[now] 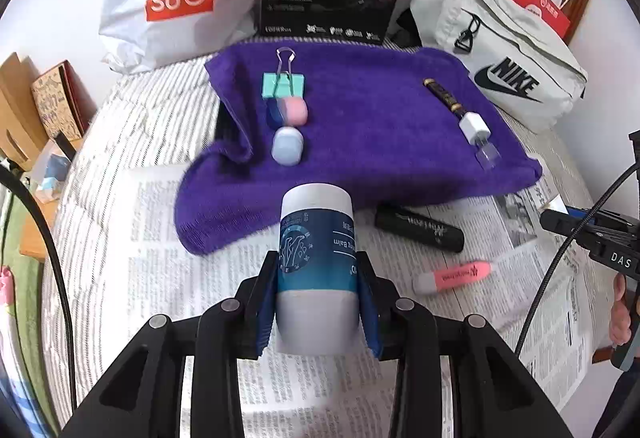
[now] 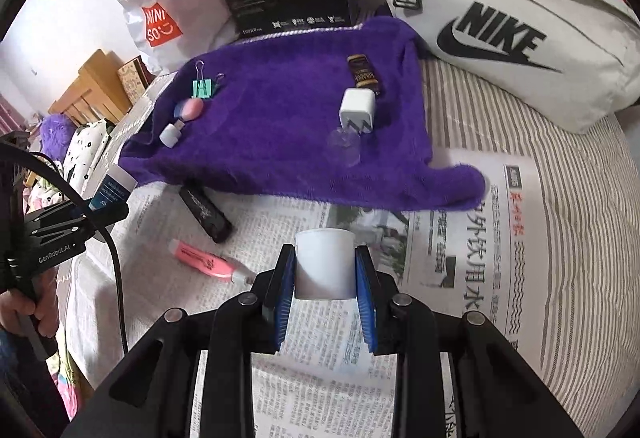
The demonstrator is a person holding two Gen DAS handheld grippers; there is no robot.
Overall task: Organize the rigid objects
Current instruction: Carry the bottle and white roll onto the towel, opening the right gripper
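A blue-and-white balm tube (image 1: pixel 316 270) is gripped in the jaws of the left gripper (image 1: pixel 316 302), and a white cap (image 2: pixel 324 264) in those of the right gripper (image 2: pixel 325 294), both above the newspaper (image 2: pixel 460 258). On the purple towel (image 1: pixel 380 125) are laid a binder clip (image 1: pixel 283 83), a white charger (image 2: pixel 357 107) and two small capsules.

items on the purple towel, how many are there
6: binder clip, pink-and-blue capsule and pale blue capsule on its left; dark tube, white charger and clear cap on its right.
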